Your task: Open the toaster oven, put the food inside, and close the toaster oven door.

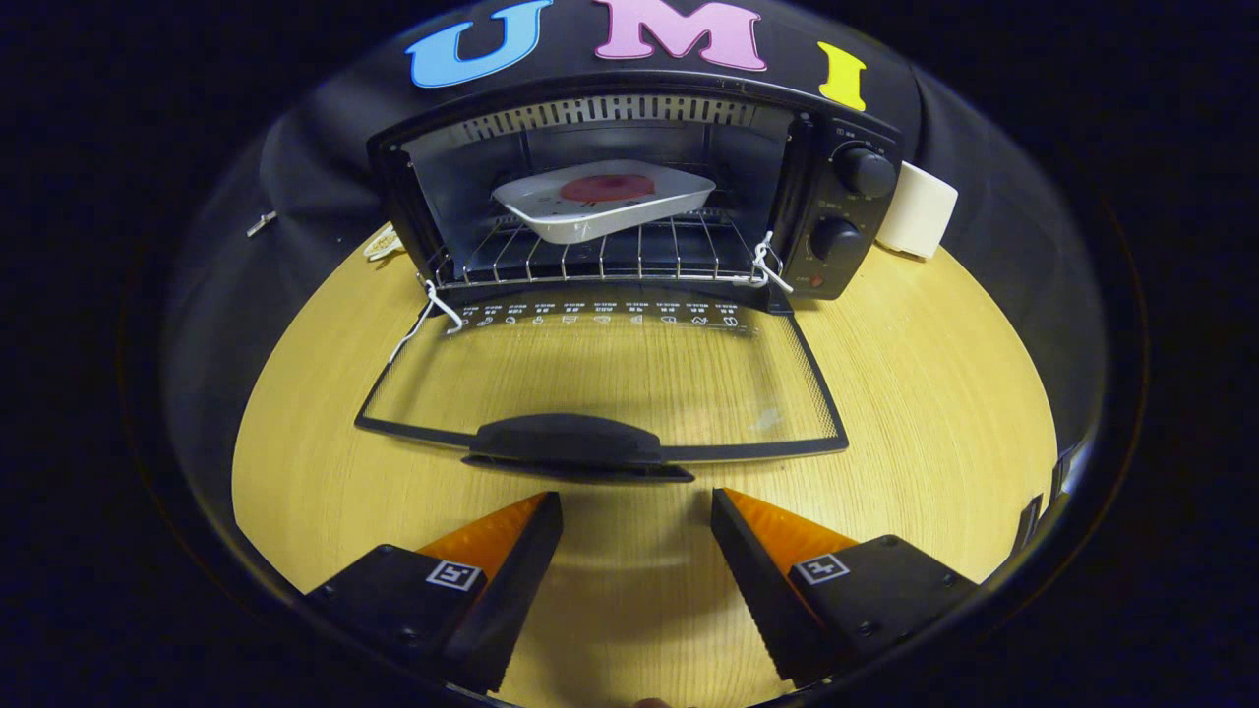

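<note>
A black toaster oven stands at the back of the wooden table with its glass door folded down flat toward me. Inside, on the wire rack, rests a white tray carrying a round red piece of food. The door's black handle lies just ahead of my fingers. My gripper is open and holds nothing, with its fingertips a short way back from the handle, above the table.
Two round knobs sit on the oven's right panel. A white cup stands right of the oven. A pale cord lies at the oven's left. Bare wooden table spreads on both sides of the door.
</note>
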`<state>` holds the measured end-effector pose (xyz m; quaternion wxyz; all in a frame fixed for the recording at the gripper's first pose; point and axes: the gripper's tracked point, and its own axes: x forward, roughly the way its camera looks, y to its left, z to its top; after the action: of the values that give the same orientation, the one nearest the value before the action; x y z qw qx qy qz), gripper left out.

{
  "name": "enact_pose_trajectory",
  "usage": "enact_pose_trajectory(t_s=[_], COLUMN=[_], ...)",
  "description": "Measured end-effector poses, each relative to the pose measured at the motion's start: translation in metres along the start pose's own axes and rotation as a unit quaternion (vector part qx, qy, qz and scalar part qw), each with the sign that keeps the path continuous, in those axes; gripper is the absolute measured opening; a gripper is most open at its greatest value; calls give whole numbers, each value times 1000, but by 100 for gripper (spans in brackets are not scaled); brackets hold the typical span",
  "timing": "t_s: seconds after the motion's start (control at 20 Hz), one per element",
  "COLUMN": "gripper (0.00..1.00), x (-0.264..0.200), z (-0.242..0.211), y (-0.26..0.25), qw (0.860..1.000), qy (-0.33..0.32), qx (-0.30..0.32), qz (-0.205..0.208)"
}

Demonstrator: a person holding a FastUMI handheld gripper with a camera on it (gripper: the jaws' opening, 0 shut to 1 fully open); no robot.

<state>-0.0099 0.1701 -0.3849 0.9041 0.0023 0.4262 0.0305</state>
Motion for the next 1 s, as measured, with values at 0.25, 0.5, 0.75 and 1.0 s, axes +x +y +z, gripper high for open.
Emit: enact_pose_trajectory(t_s=[0.25,0.5,0.75,1.0], gripper=[99,99,99,99], x=[0,-22,-54,-67], z=[5,19,75,154], y=[1,4,5,5], qw=[1000,998,993,984], qy=[-10,-40,-102,-164], qx=[-27,-36,-17,-16], qz=[4,30,65,69])
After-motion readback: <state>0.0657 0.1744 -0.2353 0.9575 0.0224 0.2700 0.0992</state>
